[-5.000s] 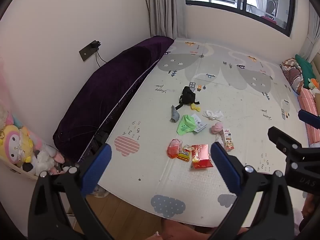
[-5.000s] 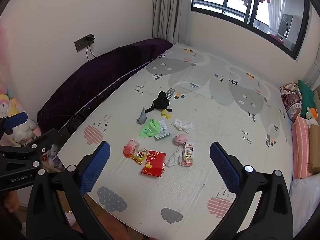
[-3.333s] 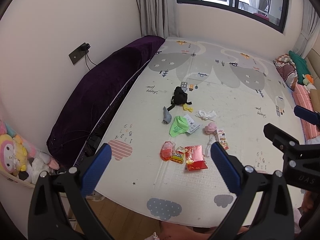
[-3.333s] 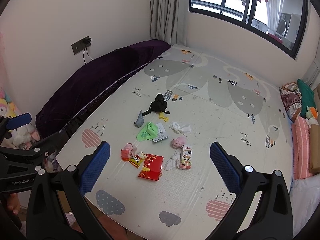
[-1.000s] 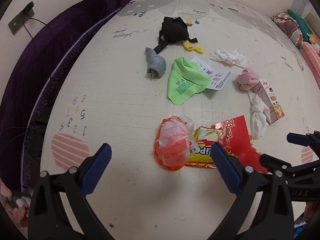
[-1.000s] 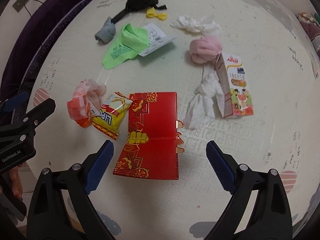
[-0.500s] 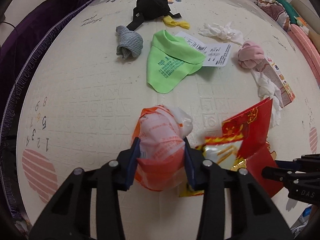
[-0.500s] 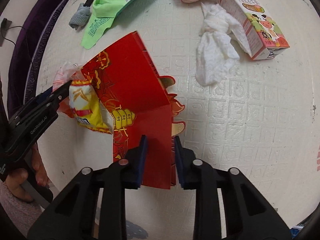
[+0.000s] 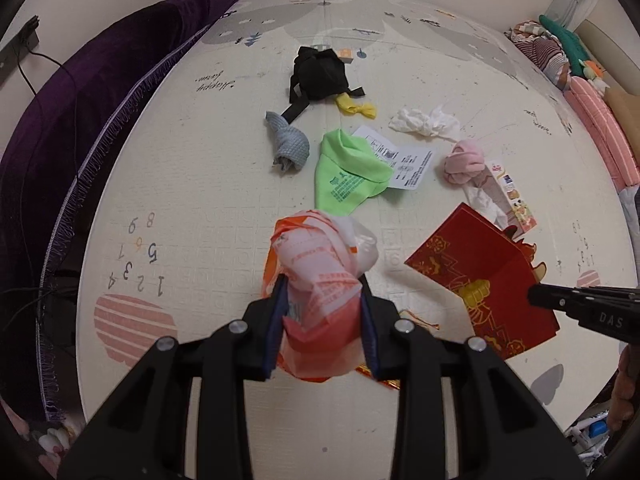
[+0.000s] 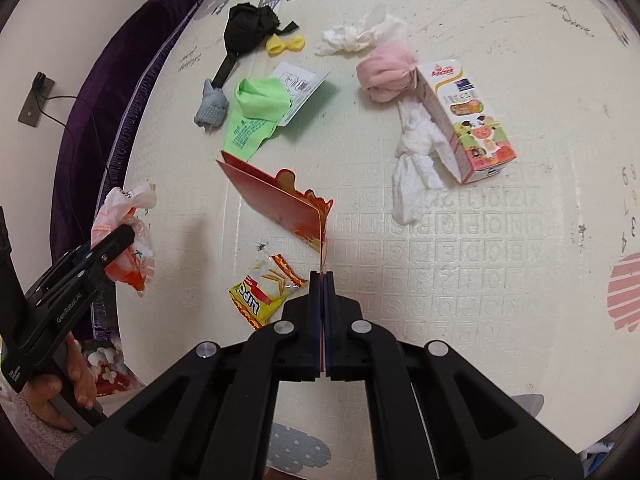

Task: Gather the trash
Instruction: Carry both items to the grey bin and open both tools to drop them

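Left gripper [image 9: 322, 300] closing on upright orange bag [image 9: 320, 276], right gripper [image 10: 324, 280] clamped on red card [image 10: 280, 200], edge-on, angled up-left.

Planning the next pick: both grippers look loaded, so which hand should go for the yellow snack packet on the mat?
Right, probably, once it has dropped its load. The yellow snack packet lies just beside the right gripper, whose jaws are shut on the red envelope. The left gripper, still closing on the orange plastic bag, is farther off.
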Motion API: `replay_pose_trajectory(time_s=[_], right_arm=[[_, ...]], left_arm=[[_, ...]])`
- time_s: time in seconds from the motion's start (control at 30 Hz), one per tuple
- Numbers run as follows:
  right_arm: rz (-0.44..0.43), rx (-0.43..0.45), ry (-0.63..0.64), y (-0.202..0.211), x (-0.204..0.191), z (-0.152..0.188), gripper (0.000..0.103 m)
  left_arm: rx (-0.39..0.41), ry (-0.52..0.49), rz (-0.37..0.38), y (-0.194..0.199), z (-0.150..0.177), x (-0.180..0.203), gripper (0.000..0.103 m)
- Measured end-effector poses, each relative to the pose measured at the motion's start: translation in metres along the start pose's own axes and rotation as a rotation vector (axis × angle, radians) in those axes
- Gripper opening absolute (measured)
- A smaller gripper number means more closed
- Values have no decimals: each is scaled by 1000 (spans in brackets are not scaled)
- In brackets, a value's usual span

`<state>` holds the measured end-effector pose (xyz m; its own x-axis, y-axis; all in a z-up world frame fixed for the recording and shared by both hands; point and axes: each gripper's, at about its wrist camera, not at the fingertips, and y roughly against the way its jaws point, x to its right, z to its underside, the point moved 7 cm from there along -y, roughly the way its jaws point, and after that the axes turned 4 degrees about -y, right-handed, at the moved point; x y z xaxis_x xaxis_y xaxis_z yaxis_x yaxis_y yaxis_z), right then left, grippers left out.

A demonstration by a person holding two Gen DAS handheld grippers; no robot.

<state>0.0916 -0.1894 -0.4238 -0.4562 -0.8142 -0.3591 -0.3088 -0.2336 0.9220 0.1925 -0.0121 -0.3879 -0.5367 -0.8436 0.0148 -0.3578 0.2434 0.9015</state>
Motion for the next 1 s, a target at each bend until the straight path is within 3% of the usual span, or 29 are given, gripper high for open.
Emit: replay_pose_trajectory(time_s=[0.3,0.53,0.77,1.0], right_arm=[[30,149,-144,104,40,19,1],[100,276,-321,207,132,67,1],[184,386,-568,292,260,161,1],[291,447,-864,353,408,295,1]], left_arm=[[35,-179,119,71,-18,86,33],[64,-407,245,115,-22,212,33],[79,-671,388,149,9,378,33],[38,-930,561,171,94,550,34]])
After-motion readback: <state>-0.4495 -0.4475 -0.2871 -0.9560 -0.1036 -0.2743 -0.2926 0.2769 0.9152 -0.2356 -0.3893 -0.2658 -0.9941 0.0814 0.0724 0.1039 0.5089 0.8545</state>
